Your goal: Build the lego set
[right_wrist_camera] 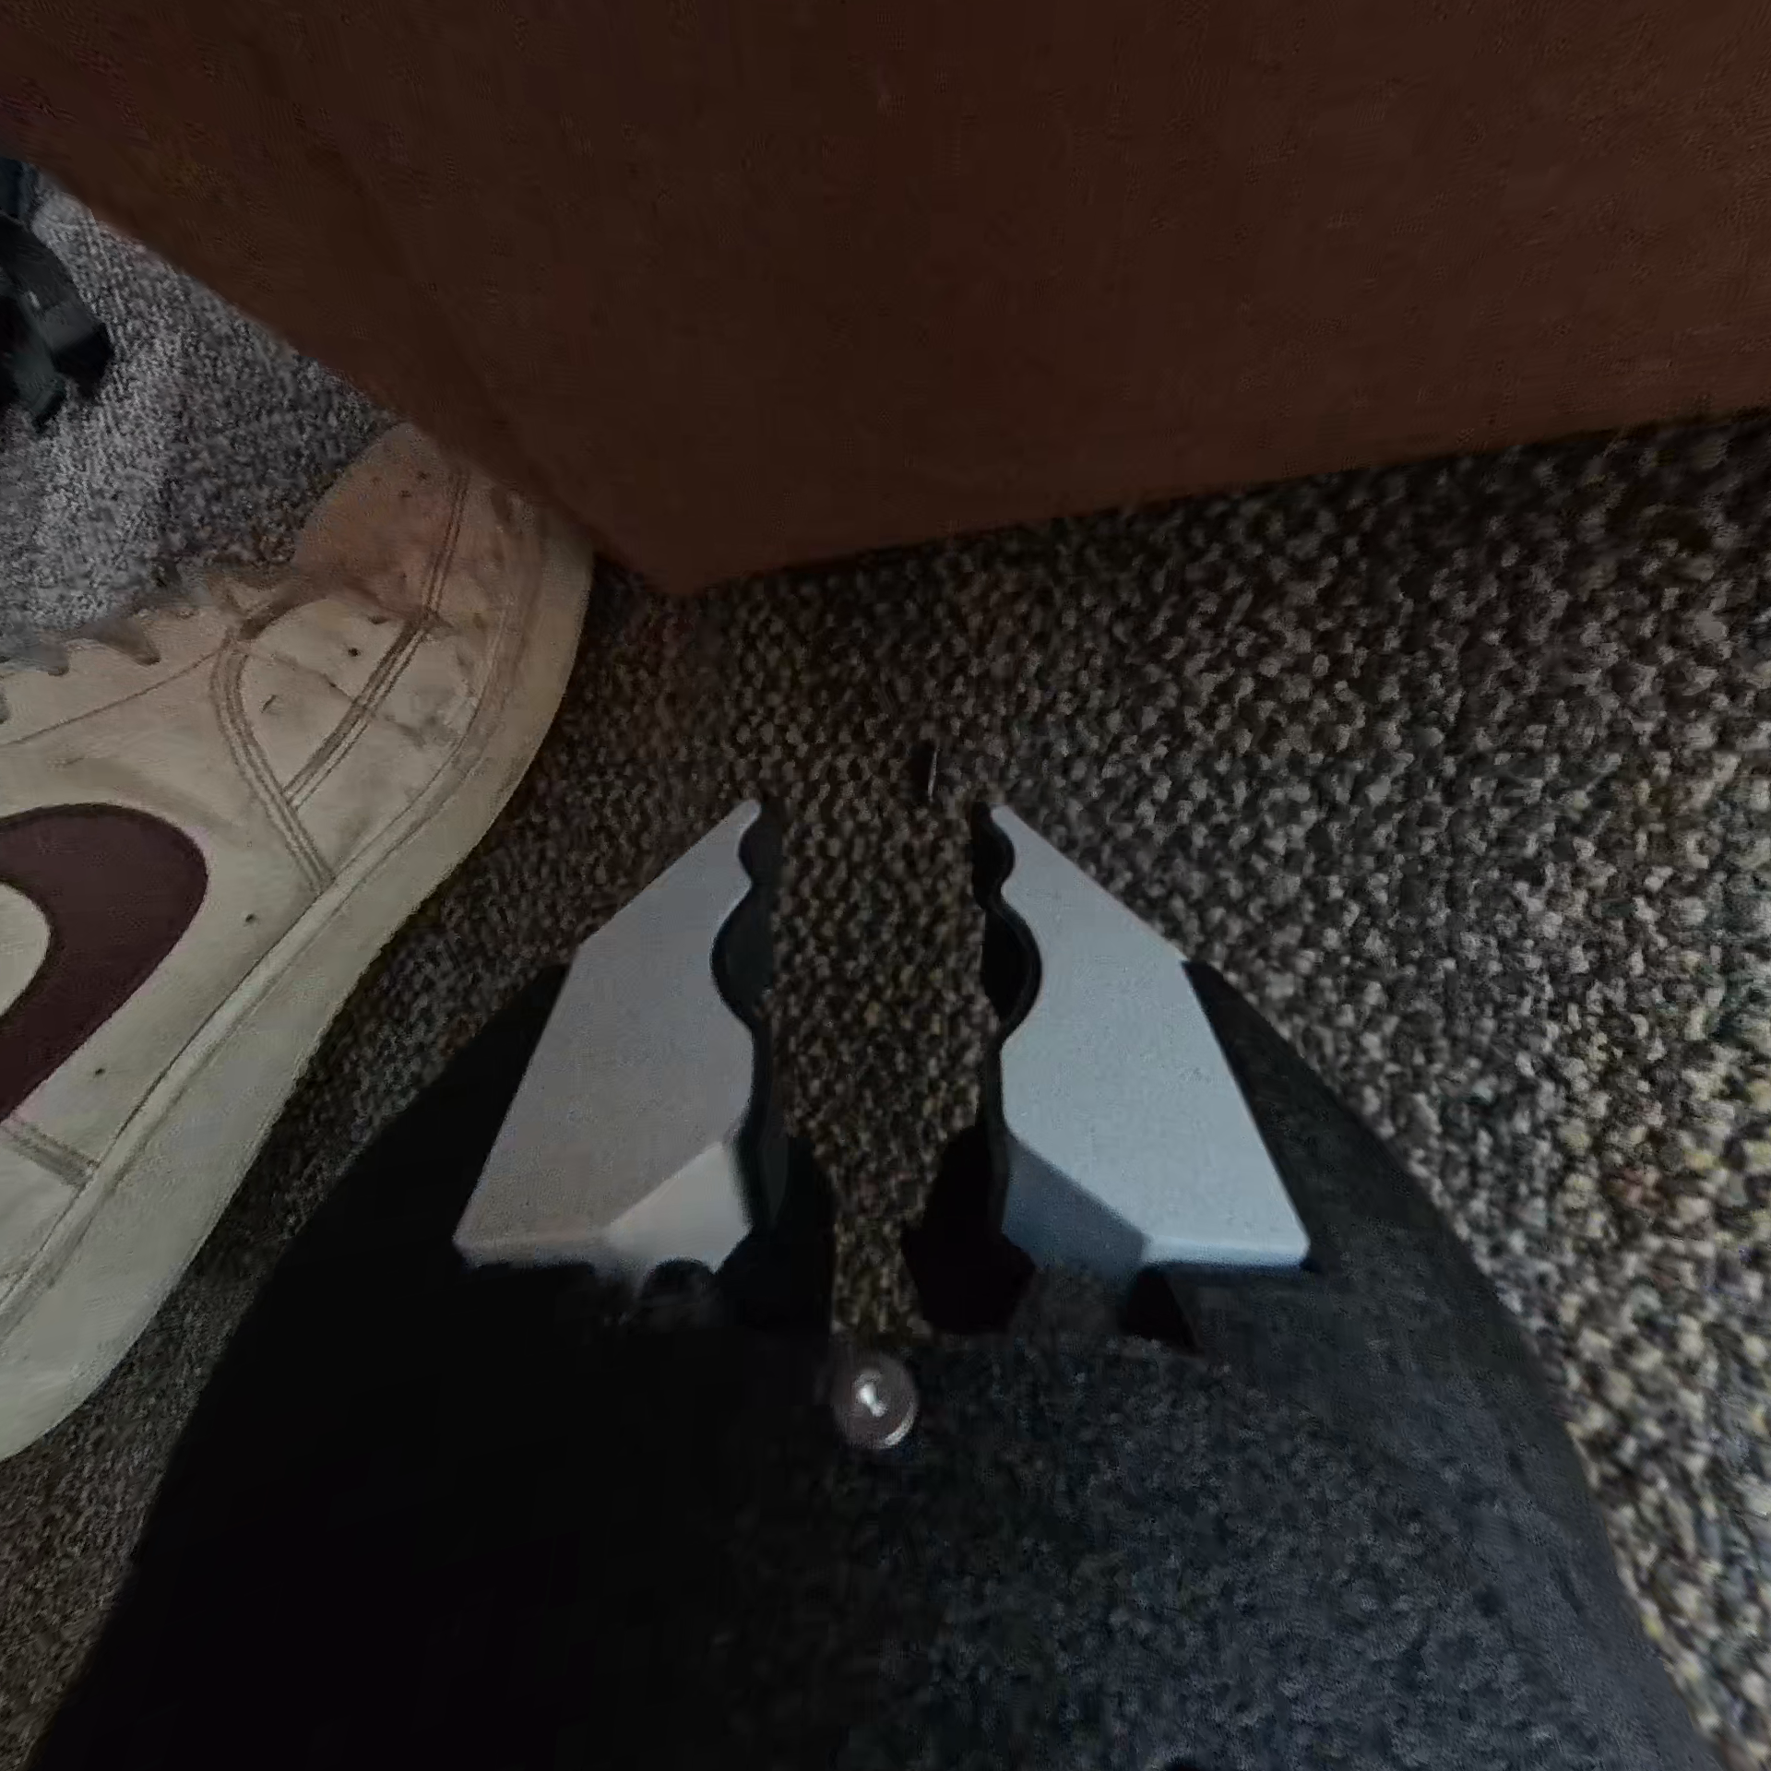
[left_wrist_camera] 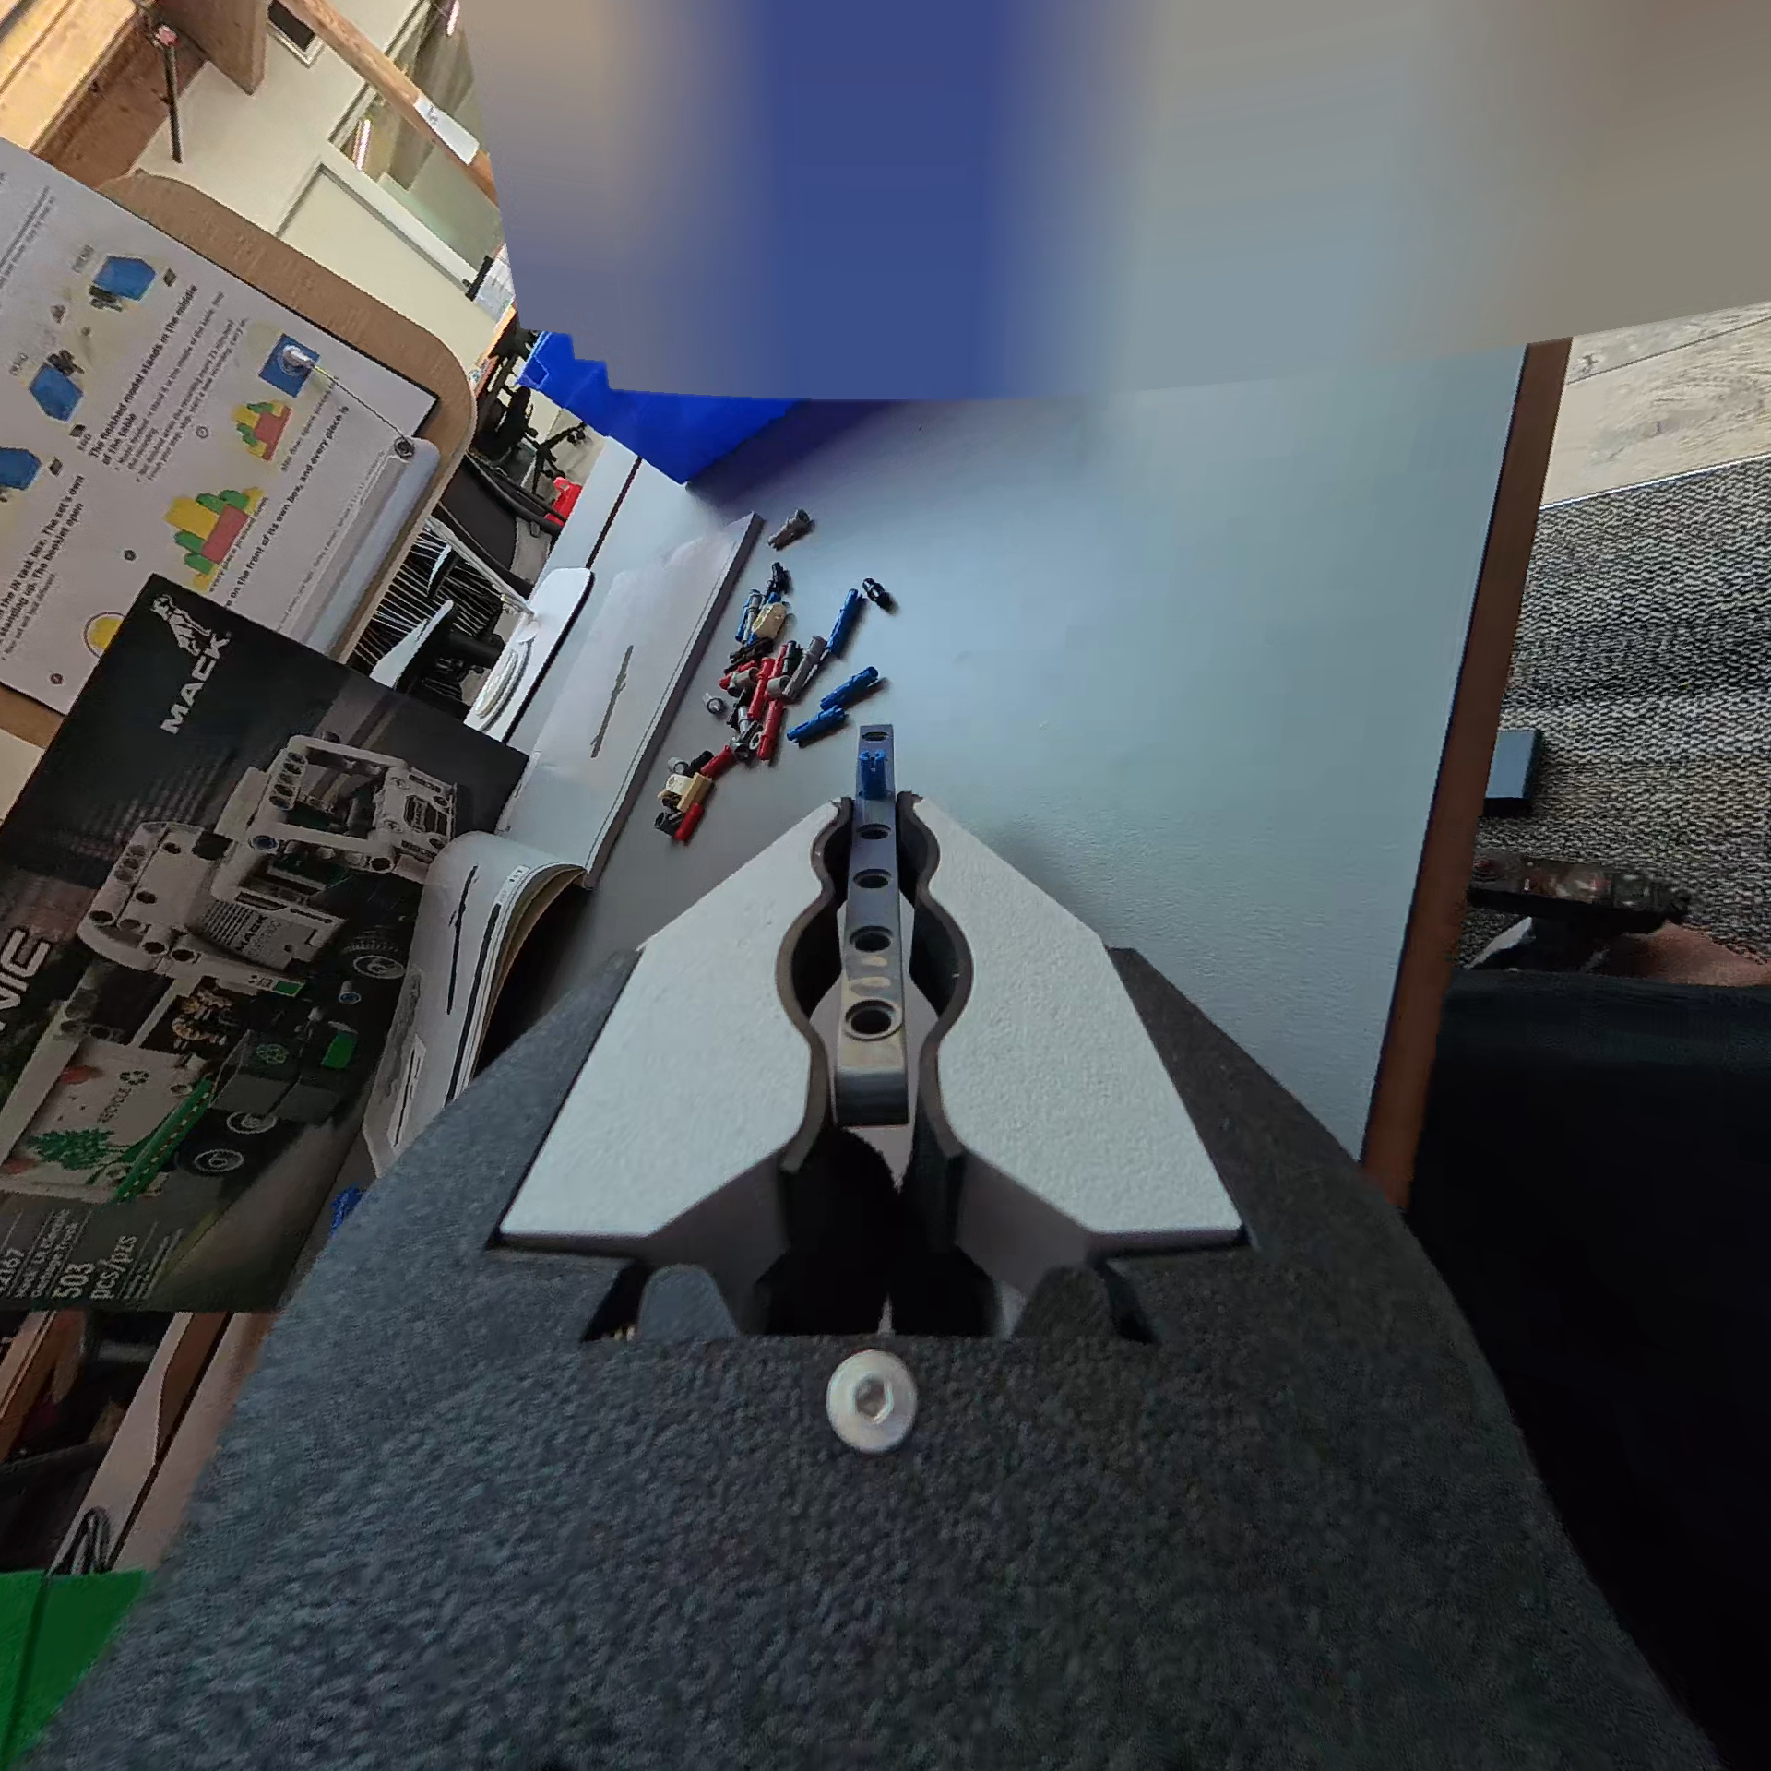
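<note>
My left gripper is shut on a dark grey beam with holes, held above the grey table. The beam lies along the fingers and sticks out past the tips, with a blue pin in a hole near its far end. A pile of small blue, red, black, grey and tan pins lies on the table just beyond and to the left. My right gripper is open and empty, down under the table, pointing at speckled carpet.
An open instruction booklet lies left of the pile. The set's box and a printed sheet stand at the left. A blue bin sits at the table's far end. A white shoe and a brown panel are near the right gripper. There is about 75 cm between the tips of the two grippers.
</note>
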Tool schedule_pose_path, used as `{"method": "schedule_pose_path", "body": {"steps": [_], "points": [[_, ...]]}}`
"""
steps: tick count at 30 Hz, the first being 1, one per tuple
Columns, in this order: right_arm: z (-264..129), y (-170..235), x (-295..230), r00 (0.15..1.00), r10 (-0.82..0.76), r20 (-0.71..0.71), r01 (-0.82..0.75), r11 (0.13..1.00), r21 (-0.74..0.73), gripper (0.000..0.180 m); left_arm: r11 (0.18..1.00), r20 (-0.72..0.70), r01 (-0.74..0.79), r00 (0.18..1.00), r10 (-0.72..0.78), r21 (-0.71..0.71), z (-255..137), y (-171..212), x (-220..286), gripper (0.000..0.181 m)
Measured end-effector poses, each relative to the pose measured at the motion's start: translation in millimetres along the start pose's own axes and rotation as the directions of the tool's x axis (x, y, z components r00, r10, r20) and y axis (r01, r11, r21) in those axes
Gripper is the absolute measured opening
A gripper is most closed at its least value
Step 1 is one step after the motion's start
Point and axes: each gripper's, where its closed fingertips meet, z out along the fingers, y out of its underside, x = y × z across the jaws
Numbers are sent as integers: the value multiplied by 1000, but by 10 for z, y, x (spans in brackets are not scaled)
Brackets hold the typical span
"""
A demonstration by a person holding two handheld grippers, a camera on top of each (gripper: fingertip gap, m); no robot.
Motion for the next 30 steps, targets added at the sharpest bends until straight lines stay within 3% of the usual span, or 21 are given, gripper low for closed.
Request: {"method": "schedule_pose_path", "body": {"steps": [3,7,16,21,25,30], "points": [[124,-108,57,999,-14,-43,15,1000,18,25,1000,2,4,1000,-4,-17,17,24,-8,7],[251,136,78,994,-68,-86,61,995,-85,25,1000,3,0,1000,0,-25,25,36,-8,7],[295,123,123,983,-78,-167,74,997,-34,11,999,7,-5,1000,5,-36,36,53,-13,7],[316,100,137,991,-29,-131,27,999,-22,4,998,7,-12,1000,12,-54,56,80,-8,7],[317,103,141,980,-112,-166,109,994,-29,4,998,8,-16,1000,17,-58,61,84,-5,7],[275,102,121,993,-50,-109,46,998,-38,4,998,7,-21,1000,22,-53,57,79,-3,7]]}}
